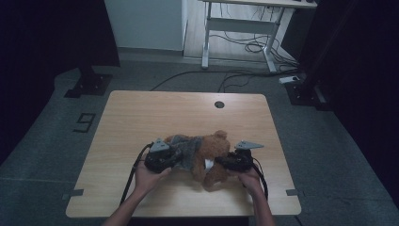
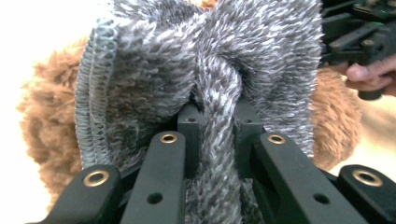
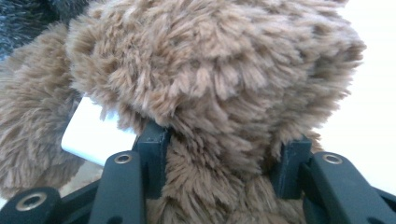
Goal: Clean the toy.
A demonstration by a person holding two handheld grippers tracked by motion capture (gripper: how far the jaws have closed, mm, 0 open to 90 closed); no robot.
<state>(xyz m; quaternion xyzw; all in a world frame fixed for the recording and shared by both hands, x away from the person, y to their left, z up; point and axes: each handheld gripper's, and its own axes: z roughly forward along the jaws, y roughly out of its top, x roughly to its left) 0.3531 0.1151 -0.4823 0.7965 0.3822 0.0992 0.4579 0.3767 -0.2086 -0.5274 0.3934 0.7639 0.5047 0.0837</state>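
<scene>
A brown teddy bear (image 1: 214,146) lies on the wooden table (image 1: 141,113), near its front edge. A grey knit garment (image 1: 188,146) covers the bear's left part. My left gripper (image 1: 179,159) comes in from the left and is shut on a bunched fold of the grey garment (image 2: 154,70), which is pinched between its jaws (image 2: 217,116). From the right, my right gripper (image 1: 220,163) has its jaws closed on a furry brown limb (image 3: 210,70) of the bear, with both pads sunk into the fur (image 3: 222,154). A white tag (image 3: 93,135) sticks out beside the limb.
The table has a round cable hole (image 1: 219,104) at its far edge. Bare wood lies behind and to both sides of the bear. Past the table, a white desk frame (image 1: 240,28) stands over cables on the grey floor.
</scene>
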